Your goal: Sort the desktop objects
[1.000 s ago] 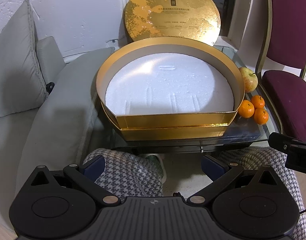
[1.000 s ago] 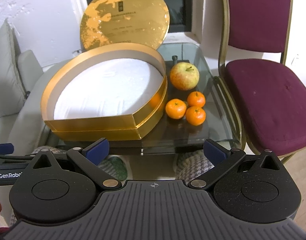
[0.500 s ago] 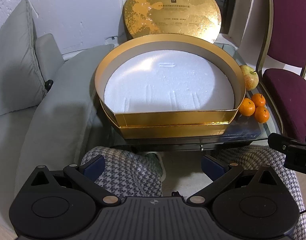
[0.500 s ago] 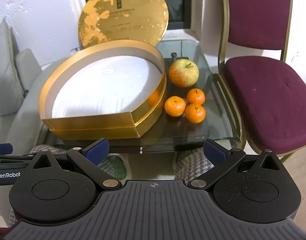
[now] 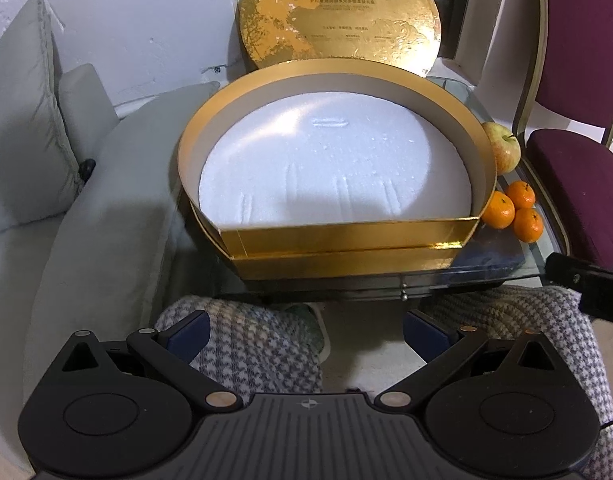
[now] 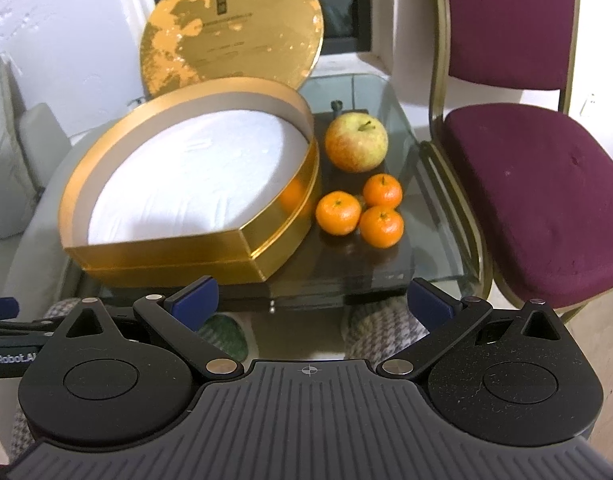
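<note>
Fruit: one apple (image 6: 356, 142) and three tangerines on the glass table (image 6: 434, 232), all to the right of the gold box, none inside it.
Apple: at 12 o'clock of the tangerine cluster, near the box wall but apart from it; yellow-green with a red blush, stem up.
Tangerines: left one (image 6: 337, 212) just beside the box wall, its orange reflected in the gold; back one (image 6: 382, 189) and front one (image 6: 381, 227) at its right, the three bunched close together.
Gold box (image 5: 346, 236): open, round with one flat side facing the cameras; a white foam sheet (image 5: 330, 168) lines its floor and nothing lies on it.
Lid (image 5: 338, 16): round, gold, standing on edge at 12 o'clock behind the box, leaning on the wall and window frame.
Left gripper (image 5: 306, 330): fingers spread wide, holding nothing, held low before the table edge at 6 o'clock of the box, over knees in checked trousers (image 5: 258, 352).
Right gripper (image 6: 312, 302): fingers spread wide, holding nothing, at 6 o'clock of the fruit, short of the table edge.
Chair (image 6: 526, 184): maroon seat and back with a gold frame, at 3 o'clock of the table.
Cushions (image 5: 22, 128): grey, at 9 o'clock of the table.
</note>
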The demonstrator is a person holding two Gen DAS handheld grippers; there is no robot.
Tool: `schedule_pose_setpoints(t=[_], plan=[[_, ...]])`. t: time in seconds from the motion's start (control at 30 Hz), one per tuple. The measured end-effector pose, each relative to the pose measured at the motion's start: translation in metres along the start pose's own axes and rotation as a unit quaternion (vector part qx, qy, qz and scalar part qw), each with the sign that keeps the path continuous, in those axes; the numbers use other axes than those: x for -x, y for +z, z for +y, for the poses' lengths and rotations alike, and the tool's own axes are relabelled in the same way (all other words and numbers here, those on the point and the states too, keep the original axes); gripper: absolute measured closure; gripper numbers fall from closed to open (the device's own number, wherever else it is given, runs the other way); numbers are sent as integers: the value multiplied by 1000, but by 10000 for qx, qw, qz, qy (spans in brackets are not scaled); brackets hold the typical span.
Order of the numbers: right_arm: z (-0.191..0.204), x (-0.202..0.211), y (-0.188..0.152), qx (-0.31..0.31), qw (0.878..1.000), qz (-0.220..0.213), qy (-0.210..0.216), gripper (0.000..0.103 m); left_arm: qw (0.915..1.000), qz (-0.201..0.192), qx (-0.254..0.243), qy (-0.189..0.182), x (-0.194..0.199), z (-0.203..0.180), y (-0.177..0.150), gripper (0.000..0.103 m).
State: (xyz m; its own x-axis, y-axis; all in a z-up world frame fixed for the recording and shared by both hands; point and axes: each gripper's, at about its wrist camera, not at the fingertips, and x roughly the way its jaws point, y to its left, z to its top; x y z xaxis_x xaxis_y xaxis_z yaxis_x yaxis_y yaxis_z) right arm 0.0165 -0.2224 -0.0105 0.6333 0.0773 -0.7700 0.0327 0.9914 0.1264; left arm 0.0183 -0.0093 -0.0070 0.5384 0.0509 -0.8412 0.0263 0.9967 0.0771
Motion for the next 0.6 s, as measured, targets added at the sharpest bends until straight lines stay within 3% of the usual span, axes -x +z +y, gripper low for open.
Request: schedule_pose_setpoints(t=[0.17, 0.4, 0.6], plan=[[-12, -8, 7, -85, 9998, -152, 23, 0, 10000, -51, -74, 37, -7, -1, 8, 1], [-27, -26, 18, -224, 9994, -234, 151, 0, 9991, 344, -2, -244, -33, -6, 14, 1], [-39, -43, 22, -191, 9982, -406, 407, 0, 9989, 328, -78, -321, -40, -8, 18, 1]])
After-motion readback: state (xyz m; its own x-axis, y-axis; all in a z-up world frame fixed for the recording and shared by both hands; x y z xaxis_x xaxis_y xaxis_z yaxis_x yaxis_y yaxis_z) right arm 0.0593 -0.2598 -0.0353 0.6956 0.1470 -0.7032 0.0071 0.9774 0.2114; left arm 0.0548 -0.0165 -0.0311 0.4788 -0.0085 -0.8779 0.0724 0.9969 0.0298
